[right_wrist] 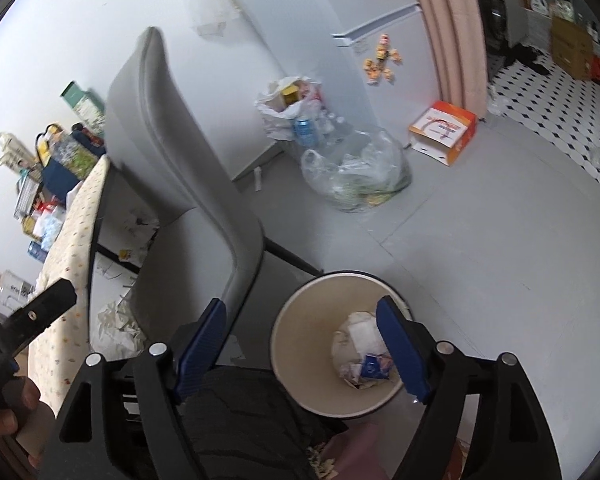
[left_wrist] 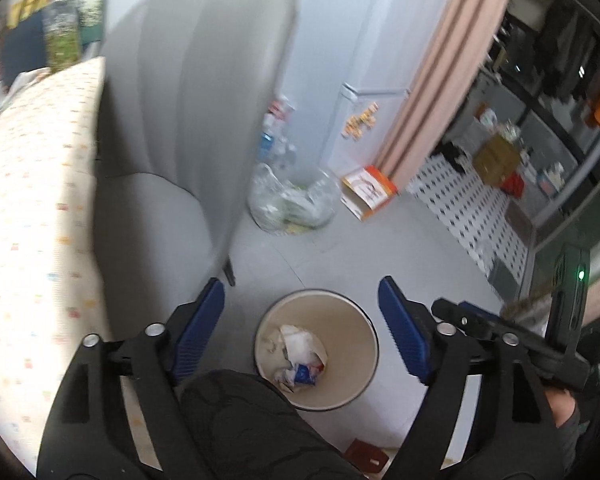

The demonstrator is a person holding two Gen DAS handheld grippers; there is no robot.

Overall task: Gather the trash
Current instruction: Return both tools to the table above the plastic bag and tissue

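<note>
- Dark-trousered knee (left_wrist: 236, 412) sits closest, low between both pairs of blue-padded fingers.
- Left gripper (left_wrist: 302, 330): fingers spread wide, released, holding nothing.
- Patterned cloth-covered table (left_wrist: 32, 200) at far left, grey padded chair (left_wrist: 188, 100) beside it.
- Round cream waste bin (left_wrist: 360, 344) on the floor holds crumpled white paper trash (left_wrist: 300, 354), likely dropped there.
- Right gripper (right_wrist: 300, 344), likewise released and empty, hangs above the bin.
- Clear plastic bag of rubbish (right_wrist: 364, 178) waits farther right.

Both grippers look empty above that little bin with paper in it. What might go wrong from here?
Just guesses. The waste bin stands close to the person's knee, so a nudge could tip it. Crumpled paper on the floor lies behind the grey chair, awkward to reach. Both views are blurred, which could spoil aim.
</note>
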